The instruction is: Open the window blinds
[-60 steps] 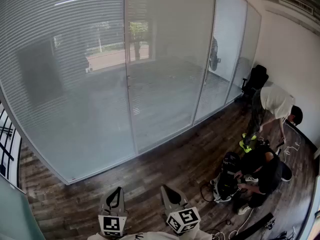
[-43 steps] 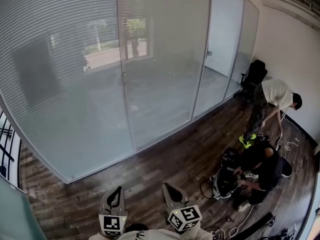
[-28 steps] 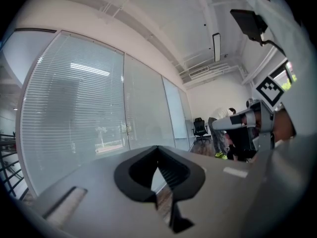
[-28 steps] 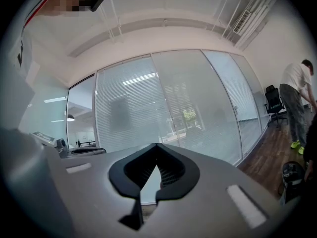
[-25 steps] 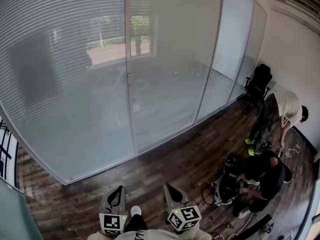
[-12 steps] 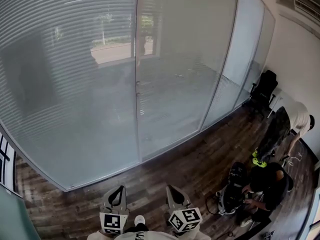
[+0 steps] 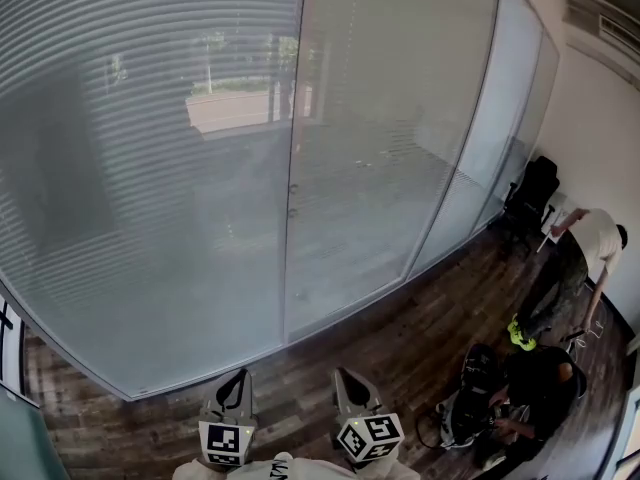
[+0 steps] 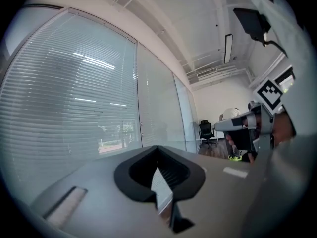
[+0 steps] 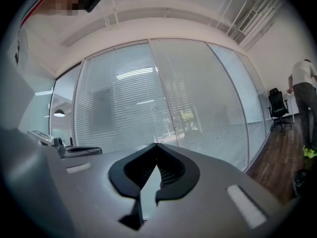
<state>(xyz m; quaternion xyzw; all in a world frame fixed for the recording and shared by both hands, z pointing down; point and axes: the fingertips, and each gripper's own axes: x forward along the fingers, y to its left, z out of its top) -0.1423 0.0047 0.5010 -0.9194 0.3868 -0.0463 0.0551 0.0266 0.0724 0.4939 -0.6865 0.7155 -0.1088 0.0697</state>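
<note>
Window blinds: the window blinds (image 7: 140, 158) hang behind a long glass wall (image 7: 455, 138), their slats horizontal and let down the full height of every pane. A bright patch of outdoors shows dimly through them.
Frame post: an upright frame post (image 7: 294, 168) divides the panes of blinds near the middle of the head view.
Left hand-held gripper: the left hand-held gripper (image 7: 239, 376) points level at the window blinds from well back on the floor. Its jaws are closed tip to tip with nothing between them, as the left gripper view (image 8: 158, 150) shows.
Right hand-held gripper: the right hand-held gripper (image 7: 340, 375) is just beside the left one and also faces the blinds. Its jaws are closed and empty (image 9: 156, 148).
Marker cubes: one marker cube (image 7: 224, 445) sits on the left gripper and another (image 7: 369, 437) on the right, at the ends away from the blinds.
Wooden floor: the dark wooden floor (image 7: 330, 343) runs up to the foot of the blinds.
Office chair: a black office chair (image 7: 530, 190) stands at the far right end of the blinds.
Standing person: a standing person (image 7: 580, 258) bends over, near the chair.
Crouching person: a crouching person (image 7: 530, 383) is farther out from the blinds.
Container: a black bag (image 7: 476, 388) sits on the floor right beside the crouching person; what it holds cannot be made out.
</note>
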